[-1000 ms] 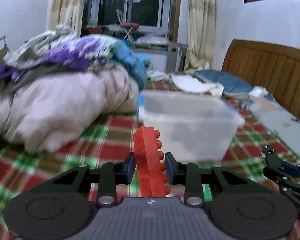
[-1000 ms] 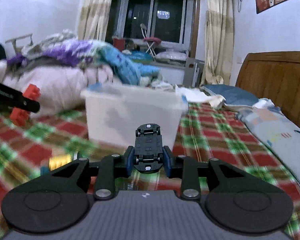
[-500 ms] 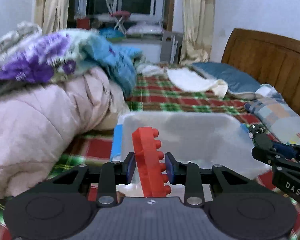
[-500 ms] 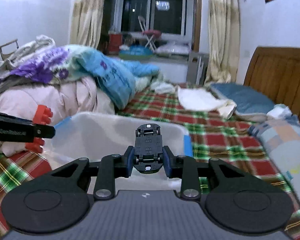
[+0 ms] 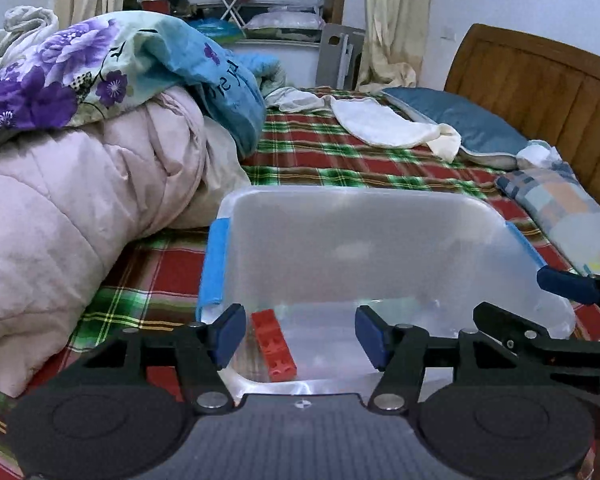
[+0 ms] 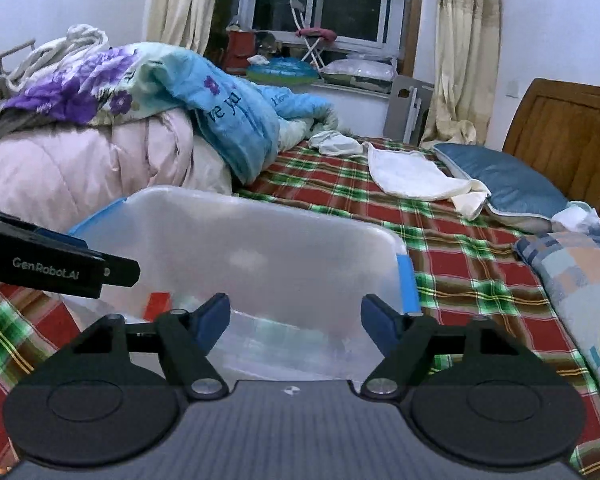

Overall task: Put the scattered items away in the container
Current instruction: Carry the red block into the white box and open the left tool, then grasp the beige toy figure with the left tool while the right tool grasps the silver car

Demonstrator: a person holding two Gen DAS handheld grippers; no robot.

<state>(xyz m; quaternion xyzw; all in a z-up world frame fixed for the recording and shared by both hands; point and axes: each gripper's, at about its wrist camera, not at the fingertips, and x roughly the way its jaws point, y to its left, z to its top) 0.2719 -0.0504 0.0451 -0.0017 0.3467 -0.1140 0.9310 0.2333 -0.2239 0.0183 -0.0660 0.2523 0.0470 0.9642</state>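
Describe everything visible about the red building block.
The red building block is a long, narrow piece of what looks like hard plastic. It lies flat on the floor of the clear plastic bin, near the bin's left wall, with its length running away from the camera. Round sockets show on its upward face. Nothing grips it: the left claw stands open above it. In the right wrist view only a red patch of it shows through the bin wall.

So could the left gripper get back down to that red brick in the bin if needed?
Probably yes. The left gripper is open above the lidless clear bin, and the red brick lies on the bin floor just below its left finger, with nothing covering it.
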